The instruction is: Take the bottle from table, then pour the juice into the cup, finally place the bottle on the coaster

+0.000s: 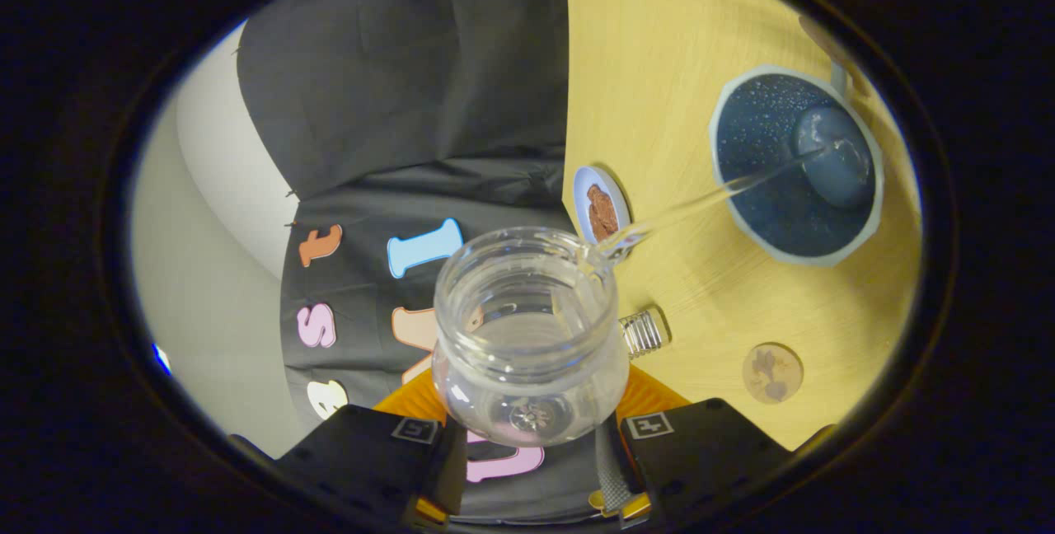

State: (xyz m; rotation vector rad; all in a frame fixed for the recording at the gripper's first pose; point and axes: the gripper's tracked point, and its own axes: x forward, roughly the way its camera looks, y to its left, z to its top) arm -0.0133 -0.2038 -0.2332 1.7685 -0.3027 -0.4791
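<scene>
Clear glass bottle (527,328) clamped in gripper (527,443), tipped sideways, mouth toward cup (795,163), thin stream pouring in.

Yellow table (676,64) bears cup (795,163), coaster (772,372), cap (643,331)

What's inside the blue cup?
A clear stream from the bottle, gripped by the gripper, lands in the blue cup. A small puddle shows; its depth can't be judged.
</scene>
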